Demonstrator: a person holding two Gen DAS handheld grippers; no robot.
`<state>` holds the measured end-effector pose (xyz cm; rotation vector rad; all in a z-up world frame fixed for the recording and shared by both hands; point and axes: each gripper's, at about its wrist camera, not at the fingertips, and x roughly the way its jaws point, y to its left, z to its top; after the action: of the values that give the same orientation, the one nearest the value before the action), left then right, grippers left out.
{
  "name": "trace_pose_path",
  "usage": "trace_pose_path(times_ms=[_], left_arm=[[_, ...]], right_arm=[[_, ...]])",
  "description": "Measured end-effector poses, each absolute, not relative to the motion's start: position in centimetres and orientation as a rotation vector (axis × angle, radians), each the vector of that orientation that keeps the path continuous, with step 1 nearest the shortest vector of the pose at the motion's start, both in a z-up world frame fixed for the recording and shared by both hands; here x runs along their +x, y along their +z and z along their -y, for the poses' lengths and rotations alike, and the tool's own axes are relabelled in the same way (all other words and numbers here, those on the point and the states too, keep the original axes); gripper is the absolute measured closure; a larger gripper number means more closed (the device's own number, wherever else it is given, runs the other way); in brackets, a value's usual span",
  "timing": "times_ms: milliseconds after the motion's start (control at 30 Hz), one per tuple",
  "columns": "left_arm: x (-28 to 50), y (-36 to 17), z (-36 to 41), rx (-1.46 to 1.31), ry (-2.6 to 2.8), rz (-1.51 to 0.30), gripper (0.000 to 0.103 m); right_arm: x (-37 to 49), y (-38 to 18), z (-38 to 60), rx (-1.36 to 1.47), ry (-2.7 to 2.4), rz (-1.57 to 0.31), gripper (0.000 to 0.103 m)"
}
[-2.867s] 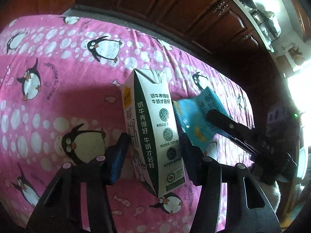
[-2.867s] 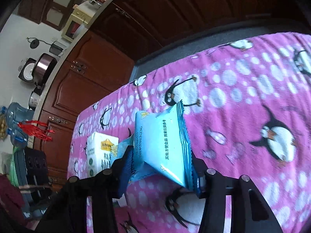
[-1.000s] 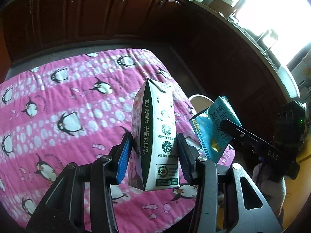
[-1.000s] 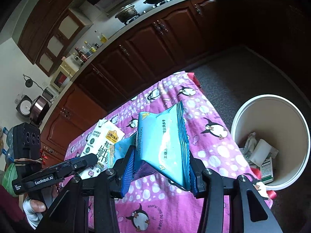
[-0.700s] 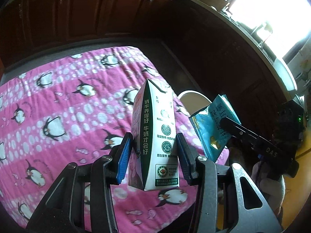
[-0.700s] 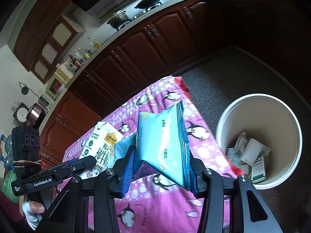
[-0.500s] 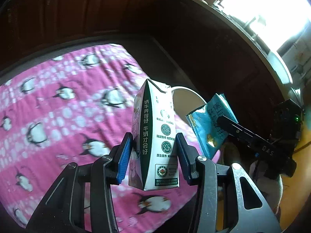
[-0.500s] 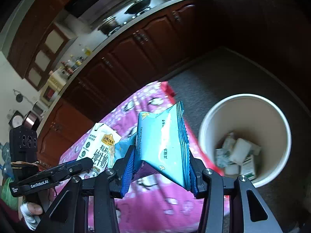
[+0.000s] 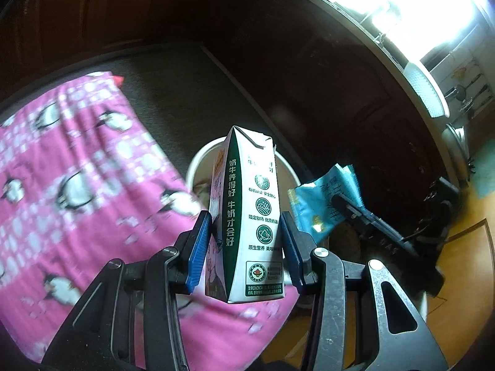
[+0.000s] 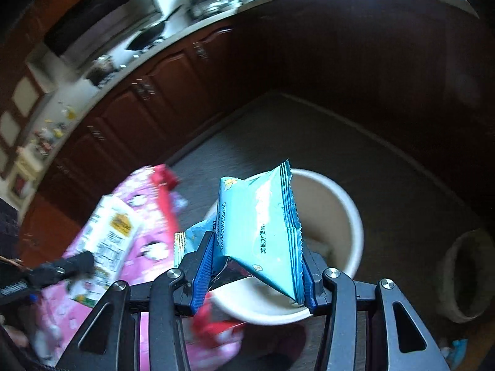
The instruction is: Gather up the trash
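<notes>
My left gripper (image 9: 246,249) is shut on a white and green milk carton (image 9: 247,216), held upright in the air in front of a white trash bin (image 9: 198,162) on the floor. My right gripper (image 10: 256,270) is shut on a light blue snack packet (image 10: 263,225) held over the same bin (image 10: 346,216). The carton (image 10: 108,238) and the left gripper (image 10: 58,267) show at the left of the right wrist view. The packet (image 9: 324,204) and the right gripper (image 9: 343,205) show at the right of the left wrist view.
The pink penguin tablecloth (image 9: 68,179) covers the table beside the bin and hangs over its edge (image 10: 148,191). Dark wooden cabinets (image 10: 173,92) line the room behind. A round grey basket (image 10: 467,275) stands on the floor to the right of the bin.
Both grippers have swung off the table toward the bin, carrying the carton and the packet. The bin now lies right behind both items, and the view is motion-blurred.
</notes>
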<state>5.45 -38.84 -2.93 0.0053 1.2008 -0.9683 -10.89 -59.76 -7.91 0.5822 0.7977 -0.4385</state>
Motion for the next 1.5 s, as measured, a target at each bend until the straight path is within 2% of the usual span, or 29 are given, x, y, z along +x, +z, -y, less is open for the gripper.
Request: trace_pose_path(times_ms=[267,467,533,600,633,667,833,1033,1300,1367,1433,1500], left_arm=[[6.0,-5.1,43.2,0.003,-0.999,-1.223,0.061],[6.0,-7.2,44.4,-0.01,-0.988,-1.245,0.06],[5.7,-7.5,44.6,-0.003,-0.996,-1.258,0.059],[5.4,-7.6,44.5,0.005,-1.002,-1.255,0.051],[5.4,-7.5,44.4,0.008,-1.0,-1.247,0.044],[5.3,-7.4,44.1,0.008,-1.0,-1.236,0.042],[4.5,-6.2,42.2,0.051,-0.952,-1.15,0.041],[3.1,-4.4,38.7,0.093,-0.874,-1.034,0.041],[0.7,-1.5,34.8,0.102,-0.817,-0.916,0.041],[0.2,-0.7,33.6,0.1,-0.801,-0.881,0.041],[-0.2,0.2,32.7,0.091,-0.796,-0.848,0.041],[-0.5,1.2,31.6,0.079,-0.794,-0.812,0.041]], right_arm=[[-10.3,-10.5,61.6,0.572,-0.499,-0.857,0.056],[-9.7,-11.6,61.7,0.576,-0.504,-0.878,0.049],[-9.8,-11.7,61.7,0.591,-0.496,-0.88,0.042],[-9.9,-11.7,61.8,0.608,-0.492,-0.877,0.036],[-10.1,-11.8,61.6,0.614,-0.49,-0.876,0.036],[-10.3,-11.8,61.5,0.619,-0.488,-0.876,0.036],[-11.2,-11.5,59.9,0.624,-0.463,-0.859,0.035],[-12.1,-10.0,56.8,0.569,-0.492,-0.827,0.035],[-12.8,-4.6,52.3,0.436,-0.526,-0.725,0.035],[-13.0,-3.4,51.2,0.411,-0.52,-0.694,0.033],[-13.2,-2.2,49.8,0.378,-0.52,-0.668,0.024],[-13.5,-1.1,48.6,0.351,-0.525,-0.641,0.022]])
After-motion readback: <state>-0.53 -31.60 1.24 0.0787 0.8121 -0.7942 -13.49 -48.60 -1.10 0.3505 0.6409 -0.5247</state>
